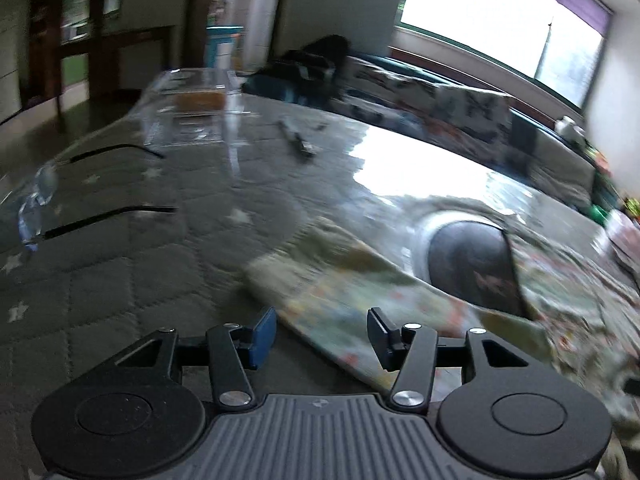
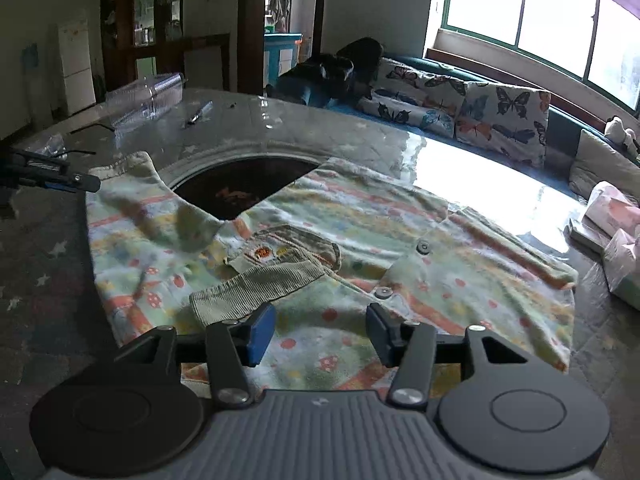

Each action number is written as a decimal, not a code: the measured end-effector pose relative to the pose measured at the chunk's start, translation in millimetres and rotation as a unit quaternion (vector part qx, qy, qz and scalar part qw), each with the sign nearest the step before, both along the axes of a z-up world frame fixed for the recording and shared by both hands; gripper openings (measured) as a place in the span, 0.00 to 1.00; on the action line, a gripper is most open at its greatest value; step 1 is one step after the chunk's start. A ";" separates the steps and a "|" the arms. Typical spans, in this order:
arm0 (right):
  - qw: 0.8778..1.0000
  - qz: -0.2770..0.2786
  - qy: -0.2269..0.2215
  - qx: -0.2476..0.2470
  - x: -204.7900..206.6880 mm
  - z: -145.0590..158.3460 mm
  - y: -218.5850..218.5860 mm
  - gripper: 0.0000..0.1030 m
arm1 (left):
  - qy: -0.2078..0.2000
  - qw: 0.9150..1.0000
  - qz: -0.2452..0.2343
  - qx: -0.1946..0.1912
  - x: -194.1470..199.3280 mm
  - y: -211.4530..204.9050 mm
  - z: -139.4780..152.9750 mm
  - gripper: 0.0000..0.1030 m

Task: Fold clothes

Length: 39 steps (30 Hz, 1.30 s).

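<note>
Left fingers wide, right fingers wide above patterned garment, no legible writing.

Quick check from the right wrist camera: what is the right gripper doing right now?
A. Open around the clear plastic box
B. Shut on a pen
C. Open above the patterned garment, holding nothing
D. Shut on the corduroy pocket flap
C: the right gripper has its fingers spread apart over the garment, nothing between them.

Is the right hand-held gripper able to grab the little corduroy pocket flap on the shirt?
Probably yes. The right hand-held gripper is open, just short of the corduroy pocket flap, and nothing lies between them on the shirt.
</note>
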State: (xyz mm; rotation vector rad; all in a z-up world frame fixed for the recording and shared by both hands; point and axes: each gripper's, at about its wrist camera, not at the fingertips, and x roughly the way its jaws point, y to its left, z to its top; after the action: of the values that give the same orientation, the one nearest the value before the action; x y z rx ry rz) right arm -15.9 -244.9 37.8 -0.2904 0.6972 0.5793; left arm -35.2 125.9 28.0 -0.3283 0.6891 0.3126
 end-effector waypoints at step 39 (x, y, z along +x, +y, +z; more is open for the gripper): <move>0.993 -0.095 -0.022 0.067 -34.1 16.0 -71.0 0.51 | -0.092 0.967 -0.213 -0.102 19.8 -140.5 65.9 0.02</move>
State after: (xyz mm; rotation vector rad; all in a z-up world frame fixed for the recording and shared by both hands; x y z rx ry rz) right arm -50.0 -315.9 53.8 -0.1093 0.6328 0.4357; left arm -15.4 -14.7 93.9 -0.3903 0.5910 -0.1987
